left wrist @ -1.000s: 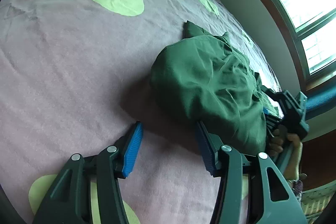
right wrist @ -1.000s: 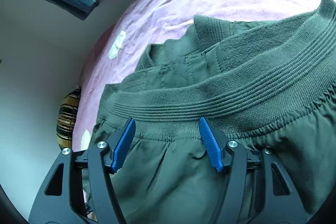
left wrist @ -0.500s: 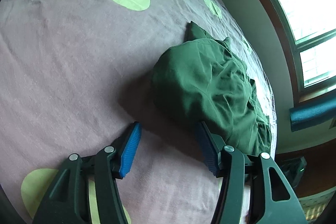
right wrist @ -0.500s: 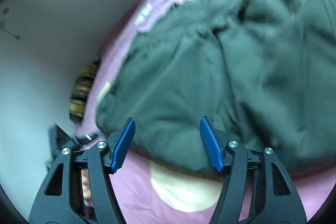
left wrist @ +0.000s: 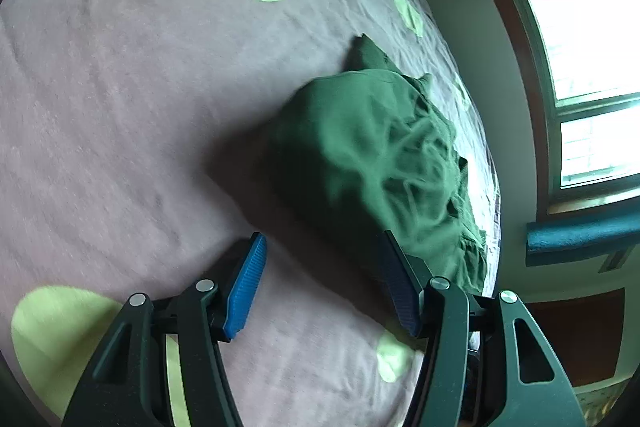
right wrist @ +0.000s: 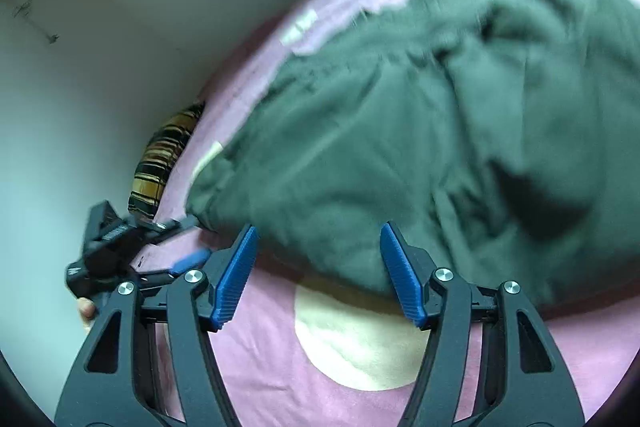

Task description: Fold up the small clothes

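While one green garment [left wrist: 372,155] lies crumpled on the pink bed [left wrist: 120,107] near its edge | my left jaws [left wrist: 320,291] have just been opening, nothing between them | my right jaws [right wrist: 316,275] stand spread, empty, just short of the garment | five pale-green spots counted in the left view

Beyond the jaws lies a crumpled dark green fabric garment [left wrist: 372,163] on a dusty pink bedsheet [left wrist: 120,107] dotted pale green. Left of them, a yellow-and-black striped cushion [right wrist: 160,159].
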### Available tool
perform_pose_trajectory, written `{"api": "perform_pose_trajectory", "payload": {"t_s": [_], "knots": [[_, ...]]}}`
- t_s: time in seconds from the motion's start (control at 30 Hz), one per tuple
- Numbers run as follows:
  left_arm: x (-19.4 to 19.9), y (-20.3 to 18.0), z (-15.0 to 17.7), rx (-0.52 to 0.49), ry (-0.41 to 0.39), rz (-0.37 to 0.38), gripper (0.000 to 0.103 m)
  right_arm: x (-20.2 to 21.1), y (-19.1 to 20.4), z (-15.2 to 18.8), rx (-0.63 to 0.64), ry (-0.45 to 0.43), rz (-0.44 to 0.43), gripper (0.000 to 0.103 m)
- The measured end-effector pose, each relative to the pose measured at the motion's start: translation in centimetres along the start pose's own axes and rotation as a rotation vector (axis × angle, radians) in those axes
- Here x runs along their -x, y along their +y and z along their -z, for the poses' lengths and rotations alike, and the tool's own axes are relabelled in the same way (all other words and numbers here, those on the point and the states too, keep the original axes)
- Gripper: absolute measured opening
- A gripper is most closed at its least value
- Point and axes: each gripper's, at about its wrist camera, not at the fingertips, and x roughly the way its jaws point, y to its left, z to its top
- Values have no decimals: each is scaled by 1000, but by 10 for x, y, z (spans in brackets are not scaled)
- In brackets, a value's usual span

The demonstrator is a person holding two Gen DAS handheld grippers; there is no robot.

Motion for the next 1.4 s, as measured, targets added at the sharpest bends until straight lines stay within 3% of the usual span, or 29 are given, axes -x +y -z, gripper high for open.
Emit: {"api": "perform_pose_trajectory", "payload": {"t_s": [0.2, 0.4, 0.57, 0.63, 0.7, 0.87, 0.97, 1.07, 1.2, 1.4], "knots": [[3, -20, 2, -73, -36, -21, 61, -1, -2, 3, 15, -23, -11, 64], [-16, -9, -10, -19, -38, -70, 61, 1, -3, 8, 38, -42, -20, 64], [-30, -10, -32, -2, -78, -50, 60, 4, -4, 10, 48, -50, -27, 64], [-38, -11, -37, -8, -76, -78, 36, 5, -4, 11, 52, -53, -30, 64], [-43, -13, -39, -21, -71, -95, 28, 10, -2, 11, 52, -63, -30, 63], [-30, -31, -36, -148, -106, -120, 19, 31, 19, 13, 120, -136, -12, 61], [-24, -48, -33, -212, -130, -140, 17, 6, 15, 18, 117, -27, 3, 63], [-17, -66, -26, -291, -156, -153, 15, 1, 7, 19, 105, -31, -15, 63], [0, -117, -6, -440, -223, -148, 14, 3, 6, 19, 116, -28, -14, 63], [3, -205, 40, -656, -248, -127, 14, 2, 10, 21, 136, -27, -9, 65]]}}
